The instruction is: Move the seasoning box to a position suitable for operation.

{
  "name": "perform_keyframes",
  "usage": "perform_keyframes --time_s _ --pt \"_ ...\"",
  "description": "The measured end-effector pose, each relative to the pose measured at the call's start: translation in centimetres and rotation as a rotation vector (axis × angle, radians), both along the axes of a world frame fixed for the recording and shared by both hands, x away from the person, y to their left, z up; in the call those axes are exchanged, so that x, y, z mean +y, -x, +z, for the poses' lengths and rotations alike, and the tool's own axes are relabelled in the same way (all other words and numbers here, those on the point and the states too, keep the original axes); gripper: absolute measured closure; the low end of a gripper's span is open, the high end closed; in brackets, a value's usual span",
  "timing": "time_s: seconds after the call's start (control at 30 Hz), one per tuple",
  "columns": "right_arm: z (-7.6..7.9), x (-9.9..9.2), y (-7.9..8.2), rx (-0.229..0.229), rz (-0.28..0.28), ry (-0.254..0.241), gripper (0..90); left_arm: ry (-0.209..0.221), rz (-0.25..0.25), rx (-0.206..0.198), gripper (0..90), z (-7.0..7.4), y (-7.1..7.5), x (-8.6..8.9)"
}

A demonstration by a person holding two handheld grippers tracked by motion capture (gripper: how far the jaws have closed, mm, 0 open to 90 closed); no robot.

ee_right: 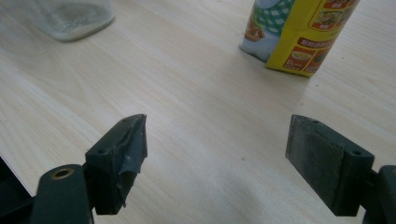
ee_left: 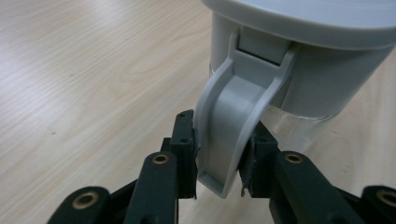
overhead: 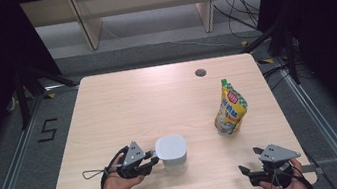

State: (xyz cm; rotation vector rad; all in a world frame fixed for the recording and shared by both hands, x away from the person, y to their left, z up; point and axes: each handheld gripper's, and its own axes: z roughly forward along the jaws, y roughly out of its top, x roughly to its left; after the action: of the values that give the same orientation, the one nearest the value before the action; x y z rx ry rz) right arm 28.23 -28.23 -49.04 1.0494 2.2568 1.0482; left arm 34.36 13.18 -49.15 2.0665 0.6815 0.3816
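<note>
Grey plastic caps the jug (overhead: 171, 152), a squat container with a rounded-square lid and a clear lower body, standing at lower centre of the high view on the pale wood desk (overhead: 132, 105). Its curved grey handle (ee_left: 229, 135) hangs from a hinge-like bracket under the lid rim and sweeps down beside the wall; a band of clear material shows below the grey collar. The left gripper (overhead: 152, 161), at lower left of that view, has its jaws closed partway on the handle, one black pad pressing each side. The right gripper (overhead: 249, 160), at lower right near the desk edge, has its jaws spread wide with nothing between them, over bare wood. A yellow pouch (overhead: 230, 109) with a green cap stands upright, right of centre, well apart from the jug.
</note>
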Motion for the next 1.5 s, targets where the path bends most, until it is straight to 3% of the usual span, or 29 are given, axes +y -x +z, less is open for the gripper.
perform_keyframes --time_s 0.17,0.23,0.27,0.47,0.53,0.57,0.63,0.67,0.73,0.8,0.87,1.0,1.03,1.07,1.2,1.27,1.33,1.37,1.4,1.5 --pt "0.0 0.1 0.1 0.012 -0.006 -0.012 21.7 0.013 -0.016 0.001 69.7 -0.1 0.7 -0.4" --pt "0.0 0.1 0.0 0.002 -0.004 -0.003 21.8 -0.022 -0.035 0.001 69.8 0.1 0.9 -0.4" --pt "0.0 0.1 0.0 0.003 -0.004 -0.001 21.7 0.005 -0.037 0.000 69.8 0.0 1.0 -0.6" --pt "0.0 0.1 0.0 0.003 -0.004 -0.003 21.8 0.003 -0.039 0.020 69.5 0.0 1.6 -0.9" --pt "0.0 0.1 0.0 0.004 -0.003 -0.004 21.8 0.024 -0.037 0.023 69.3 0.0 1.7 -0.9" --pt "0.0 0.1 0.0 0.002 0.000 -0.001 21.8 0.009 -0.038 0.022 69.1 0.0 1.5 -0.8" --pt "0.0 0.2 0.0 0.032 0.006 -0.019 21.8 0.003 -0.045 0.025 69.0 0.1 1.5 -0.8" --pt "0.0 0.3 0.0 0.025 -0.001 -0.020 21.8 -0.013 -0.051 0.023 69.0 0.1 1.5 -0.7" --pt "0.0 0.1 0.0 0.016 -0.003 -0.009 21.8 0.012 -0.037 0.032 68.8 0.1 1.7 -0.8" --pt "0.0 0.0 -0.1 0.009 0.002 -0.007 21.8 -0.008 -0.040 0.020 68.7 0.2 1.8 -0.8" --pt "-0.1 0.0 -0.2 0.000 0.002 -0.002 21.8 0.020 -0.031 0.029 68.5 0.0 1.8 -0.8" --pt "-0.1 0.0 -0.1 0.032 0.000 -0.021 21.8 -0.001 -0.038 0.028 67.9 0.1 1.8 -0.6" --pt "-0.1 -0.1 -0.1 0.020 -0.005 -0.015 21.8 -0.017 -0.048 0.031 67.3 0.2 1.8 -0.5" --pt "-0.1 -0.1 -0.2 0.031 0.002 -0.022 21.8 -0.002 -0.031 0.031 63.8 0.2 1.9 -0.5" --pt "-0.1 -0.1 -0.1 0.022 -0.009 -0.015 21.8 -0.023 -0.038 0.020 54.8 0.7 2.1 0.1" --pt "-0.1 -0.1 -0.2 0.009 -0.004 -0.009 21.8 0.006 -0.033 0.025 48.5 0.8 2.4 0.1" --pt "-0.1 -0.1 -0.2 0.008 -0.006 -0.010 21.8 -0.006 -0.046 0.021 46.3 1.2 2.7 0.4" --pt "-0.1 -0.1 -0.1 0.022 -0.009 -0.015 21.8 0.012 -0.043 0.014 45.0 1.2 2.9 0.4" --pt "-0.1 -0.1 -0.2 0.015 -0.011 -0.011 21.8 0.003 -0.045 0.018 43.7 1.5 3.0 0.6" --pt "-0.1 -0.1 -0.2 0.008 -0.009 -0.007 21.8 0.030 -0.054 0.036 41.2 1.9 3.3 0.7"
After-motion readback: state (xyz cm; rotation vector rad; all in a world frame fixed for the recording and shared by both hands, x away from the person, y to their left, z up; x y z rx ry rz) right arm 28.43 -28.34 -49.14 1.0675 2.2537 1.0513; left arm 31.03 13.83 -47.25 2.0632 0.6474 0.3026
